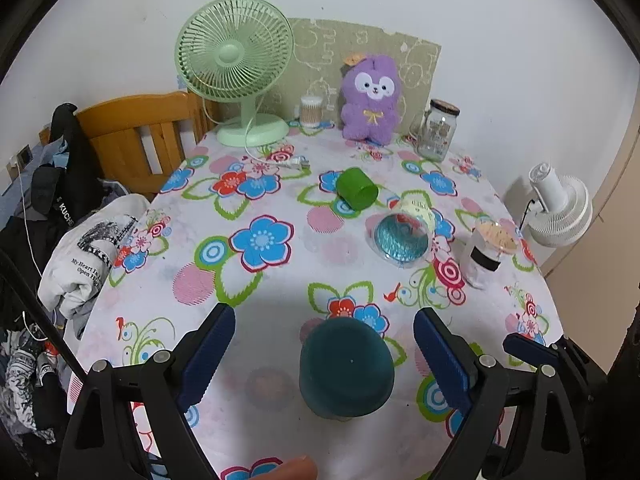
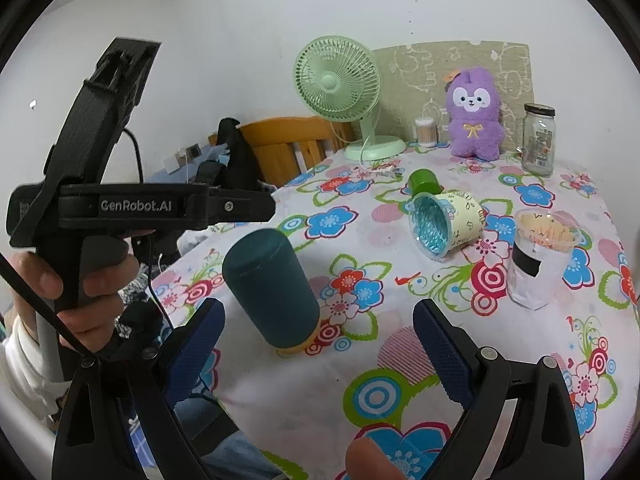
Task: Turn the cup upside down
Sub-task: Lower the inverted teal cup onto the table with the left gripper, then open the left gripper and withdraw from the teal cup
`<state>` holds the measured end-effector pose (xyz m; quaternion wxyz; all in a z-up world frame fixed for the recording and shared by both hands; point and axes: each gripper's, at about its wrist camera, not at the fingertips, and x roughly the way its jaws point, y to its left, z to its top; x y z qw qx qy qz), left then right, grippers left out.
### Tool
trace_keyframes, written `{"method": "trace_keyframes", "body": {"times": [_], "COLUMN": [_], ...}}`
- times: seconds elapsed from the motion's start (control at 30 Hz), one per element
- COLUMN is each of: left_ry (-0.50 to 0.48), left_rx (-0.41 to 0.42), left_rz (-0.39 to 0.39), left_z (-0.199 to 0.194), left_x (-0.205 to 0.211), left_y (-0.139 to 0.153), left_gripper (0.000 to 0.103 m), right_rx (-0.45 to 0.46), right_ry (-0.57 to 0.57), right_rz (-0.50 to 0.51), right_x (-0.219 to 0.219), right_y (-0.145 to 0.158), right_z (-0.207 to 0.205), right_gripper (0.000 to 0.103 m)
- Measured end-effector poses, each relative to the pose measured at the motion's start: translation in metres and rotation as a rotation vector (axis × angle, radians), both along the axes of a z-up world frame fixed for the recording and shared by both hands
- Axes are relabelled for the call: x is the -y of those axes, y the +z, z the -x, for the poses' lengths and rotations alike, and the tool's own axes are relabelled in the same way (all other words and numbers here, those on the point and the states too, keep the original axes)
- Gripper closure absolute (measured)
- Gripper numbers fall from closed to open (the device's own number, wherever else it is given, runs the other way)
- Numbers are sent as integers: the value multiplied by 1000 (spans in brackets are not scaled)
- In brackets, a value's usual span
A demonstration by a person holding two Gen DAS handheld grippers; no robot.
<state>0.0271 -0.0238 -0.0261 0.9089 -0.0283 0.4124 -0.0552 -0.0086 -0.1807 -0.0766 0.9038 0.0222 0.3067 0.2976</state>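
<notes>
A dark teal cup (image 1: 346, 368) stands upside down on the floral tablecloth (image 1: 260, 320), its closed base facing up; it also shows in the right wrist view (image 2: 272, 288). My left gripper (image 1: 324, 354) is open, its blue pads apart on either side of the cup without touching it. My right gripper (image 2: 318, 346) is open and empty, just in front of the same cup. A green cup (image 1: 357, 189) lies on its side further back. A clear cup with a yellow patterned sleeve (image 1: 404, 232) also lies on its side.
An upright plastic cup with a black label (image 1: 486, 254) stands at the right. At the back are a green fan (image 1: 236, 68), a purple plush (image 1: 371, 98), a glass jar (image 1: 438, 130) and a cotton swab tub (image 1: 311, 111). A wooden chair (image 1: 140, 136) and clothes are left.
</notes>
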Motion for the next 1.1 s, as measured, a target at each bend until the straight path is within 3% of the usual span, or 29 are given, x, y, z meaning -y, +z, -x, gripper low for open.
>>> {"method": "trace_keyframes", "body": {"times": [0.5, 0.63, 1.1], "left_ry": [41, 61, 75], "left_rx": [125, 164, 256], "left_rz": [3, 0, -24], "left_z": [13, 18, 32], "left_x": [-8, -12, -11], "left_y": [19, 25, 37], "left_gripper": [9, 7, 4], "right_rx": [54, 87, 200], "right_ry": [-98, -159, -309], "right_rz": [-30, -13, 56], "right_x": [11, 14, 14], "right_y": [32, 43, 66], "right_z": [5, 8, 25], "right_gripper": [6, 0, 0]}}
